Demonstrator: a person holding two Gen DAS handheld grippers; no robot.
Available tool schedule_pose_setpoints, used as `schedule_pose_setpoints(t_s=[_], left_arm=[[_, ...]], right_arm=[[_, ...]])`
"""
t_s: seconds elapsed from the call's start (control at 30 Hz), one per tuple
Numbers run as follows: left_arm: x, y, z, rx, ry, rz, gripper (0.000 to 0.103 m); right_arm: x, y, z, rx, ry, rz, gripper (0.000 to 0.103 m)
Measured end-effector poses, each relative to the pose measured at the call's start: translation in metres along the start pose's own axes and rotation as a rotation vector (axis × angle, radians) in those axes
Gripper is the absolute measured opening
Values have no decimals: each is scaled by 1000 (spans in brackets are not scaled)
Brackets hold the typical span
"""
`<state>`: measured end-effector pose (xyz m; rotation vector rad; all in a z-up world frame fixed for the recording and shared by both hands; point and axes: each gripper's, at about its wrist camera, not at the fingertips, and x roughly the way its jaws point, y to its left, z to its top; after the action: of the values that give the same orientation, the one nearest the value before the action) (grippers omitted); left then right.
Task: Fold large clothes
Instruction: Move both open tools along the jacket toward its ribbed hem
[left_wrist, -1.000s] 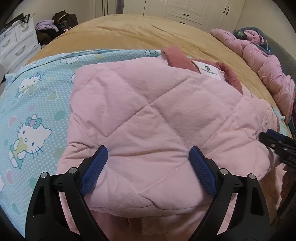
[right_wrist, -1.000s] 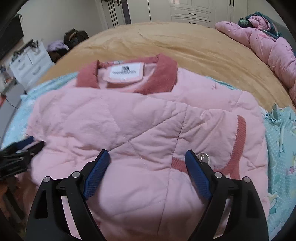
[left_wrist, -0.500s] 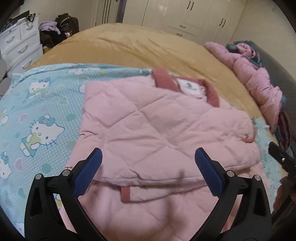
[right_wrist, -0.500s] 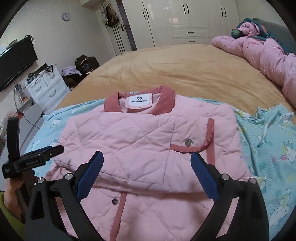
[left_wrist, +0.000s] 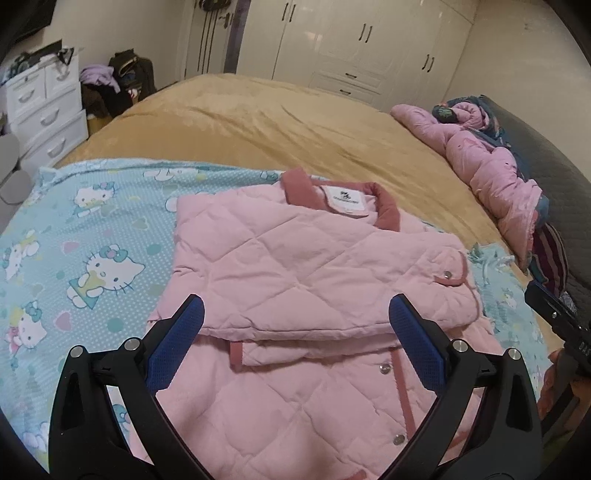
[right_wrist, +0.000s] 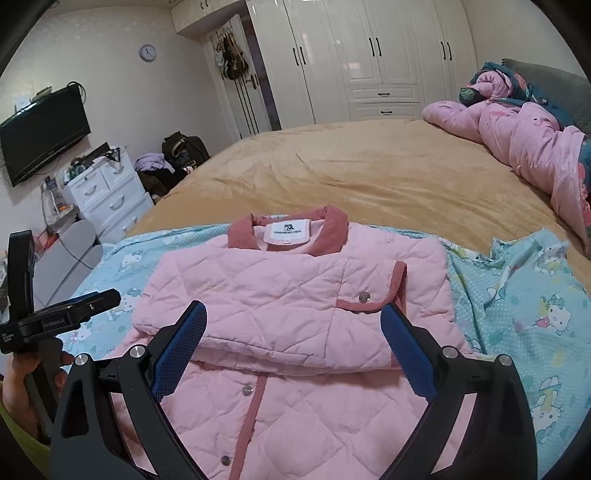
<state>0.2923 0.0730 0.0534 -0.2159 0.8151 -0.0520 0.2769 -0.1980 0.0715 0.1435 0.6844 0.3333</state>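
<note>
Both your left tongs (left_wrist: 295, 347) and right tongs (right_wrist: 291, 354) hang spread and empty above the pink quilted jacket (left_wrist: 317, 266), part-folded on the bed's near side. It looks soft, puffy and springy; pinch deep at the near hem corners.

Two wrist views, angled down, near one shared jacket (left_wrist: 317, 266).

- We see bare tan bedspread (right_wrist: 369, 173) beyond the pink jacket (right_wrist: 295, 295): open passage.
- Bunched pink quilt (right_wrist: 524, 140) blocks the bed's right edge.
- Cartoon sheet (left_wrist: 92, 240) left of the jacket lies flat, unobstructed.
- White drawers (right_wrist: 107, 192) stand off the bed, left.
</note>
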Motion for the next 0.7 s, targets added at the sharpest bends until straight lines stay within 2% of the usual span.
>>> schedule_pose_setpoints(t_s=[0.4, 0.7], left_arm=[[-36, -18, -16, 34, -43, -6, 94], [-61, -33, -38, 85, -66, -8, 94]], right_arm=[[-42, 7, -6, -4, -48, 17, 95], [-63, 4, -18, 18, -45, 17, 95]])
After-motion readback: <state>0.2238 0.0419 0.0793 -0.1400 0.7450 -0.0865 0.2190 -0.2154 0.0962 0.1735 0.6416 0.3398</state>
